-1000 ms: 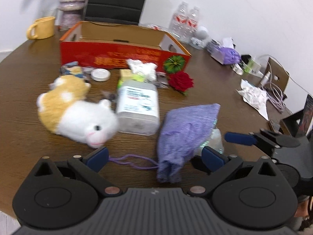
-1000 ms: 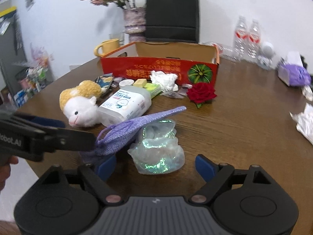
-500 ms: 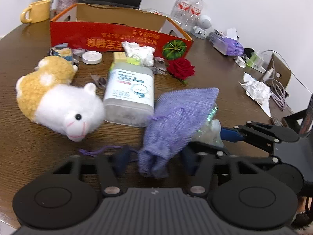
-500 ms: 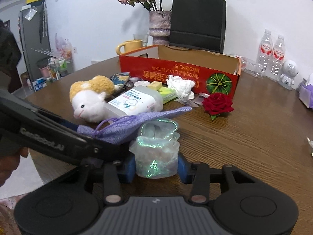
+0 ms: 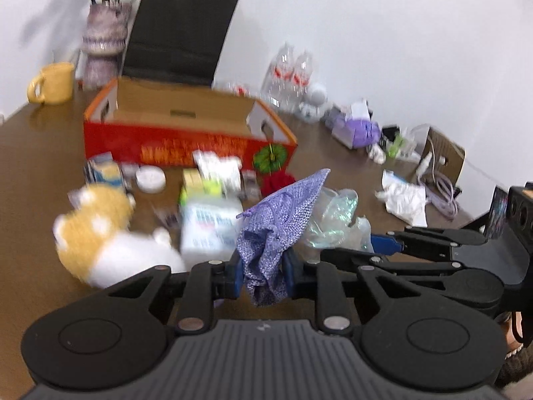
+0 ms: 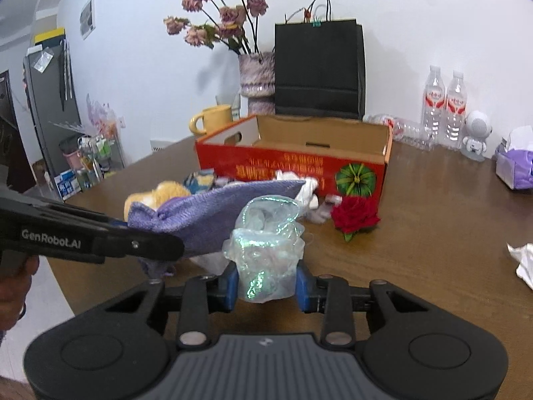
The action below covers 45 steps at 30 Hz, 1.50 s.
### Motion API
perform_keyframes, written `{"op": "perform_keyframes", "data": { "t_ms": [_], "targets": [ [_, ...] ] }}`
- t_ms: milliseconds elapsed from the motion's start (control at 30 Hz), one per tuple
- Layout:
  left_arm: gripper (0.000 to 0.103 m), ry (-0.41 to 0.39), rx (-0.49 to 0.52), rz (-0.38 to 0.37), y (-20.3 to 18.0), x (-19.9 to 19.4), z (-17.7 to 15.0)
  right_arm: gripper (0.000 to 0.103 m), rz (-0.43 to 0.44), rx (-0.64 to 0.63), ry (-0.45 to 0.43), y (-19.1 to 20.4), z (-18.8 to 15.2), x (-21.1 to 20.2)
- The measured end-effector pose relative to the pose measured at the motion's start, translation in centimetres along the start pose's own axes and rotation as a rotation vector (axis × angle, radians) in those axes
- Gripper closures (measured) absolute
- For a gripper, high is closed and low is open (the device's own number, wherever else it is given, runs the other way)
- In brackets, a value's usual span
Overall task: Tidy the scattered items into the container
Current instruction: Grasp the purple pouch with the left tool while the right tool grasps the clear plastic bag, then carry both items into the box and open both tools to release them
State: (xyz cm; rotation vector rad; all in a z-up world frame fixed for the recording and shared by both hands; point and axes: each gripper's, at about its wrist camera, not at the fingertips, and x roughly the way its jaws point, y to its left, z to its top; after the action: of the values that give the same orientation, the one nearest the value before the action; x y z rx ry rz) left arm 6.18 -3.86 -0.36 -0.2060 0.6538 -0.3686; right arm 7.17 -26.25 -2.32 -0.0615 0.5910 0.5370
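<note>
Purple woven drawstring pouch pinched in left gripper, iridescent crinkly plastic bag clamped in right gripper; both jaws just closed, both items off wooden table, red cardboard box behind.

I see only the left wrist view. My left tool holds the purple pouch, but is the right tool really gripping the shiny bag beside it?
Observer: Yes. In the right wrist view, the right tool has just been closing, and both blue pads press on the sides of the shiny bag.
Operator: Does my pouch touch that bag?
Observer: The purple pouch, on which your left tool has just been closing, overlaps the bag's upper left from there. I cannot confirm contact.
Operator: What is the blurred red thing behind my pouch?
Observer: A red rose, lying on the table in front of the red box.
</note>
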Motion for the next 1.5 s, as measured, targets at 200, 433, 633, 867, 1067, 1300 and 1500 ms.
{"op": "perform_keyframes", "data": {
  "t_ms": [200, 433, 633, 867, 1067, 1300, 1500],
  "targets": [
    [0.079, -0.099, 0.003, 0.015, 1.8, -0.2, 4.8, 0.071, -0.029, -0.001, -0.066, 0.1, 4.1, 0.9],
    [0.079, -0.154, -0.033, 0.071, 5.5, 3.8, 11.1, 0.071, -0.090, 0.049, -0.094, -2.0, 10.6, 5.4],
    [0.079, -0.123, -0.073, 0.096, 10.1, 9.7, 15.5, 0.071, -0.152, 0.154, -0.092, -6.2, 15.6, 11.9],
    [0.079, -0.021, -0.114, 0.126, 14.6, 16.7, 18.7, 0.071, -0.190, 0.195, 0.034, -9.8, 19.2, 21.4],
    [0.079, 0.129, -0.083, 0.175, 16.3, 21.7, 20.1, 0.071, -0.217, 0.160, 0.199, -11.3, 20.1, 27.7],
    [0.071, 0.249, -0.072, 0.206, 16.8, 25.0, 19.7, 0.069, -0.236, 0.161, 0.336, -12.0, 19.6, 31.4],
    [0.021, 0.244, -0.093, 0.208, 16.9, 24.5, 19.7, 0.046, -0.241, 0.166, 0.391, -11.9, 19.4, 31.9]
  ]
}}
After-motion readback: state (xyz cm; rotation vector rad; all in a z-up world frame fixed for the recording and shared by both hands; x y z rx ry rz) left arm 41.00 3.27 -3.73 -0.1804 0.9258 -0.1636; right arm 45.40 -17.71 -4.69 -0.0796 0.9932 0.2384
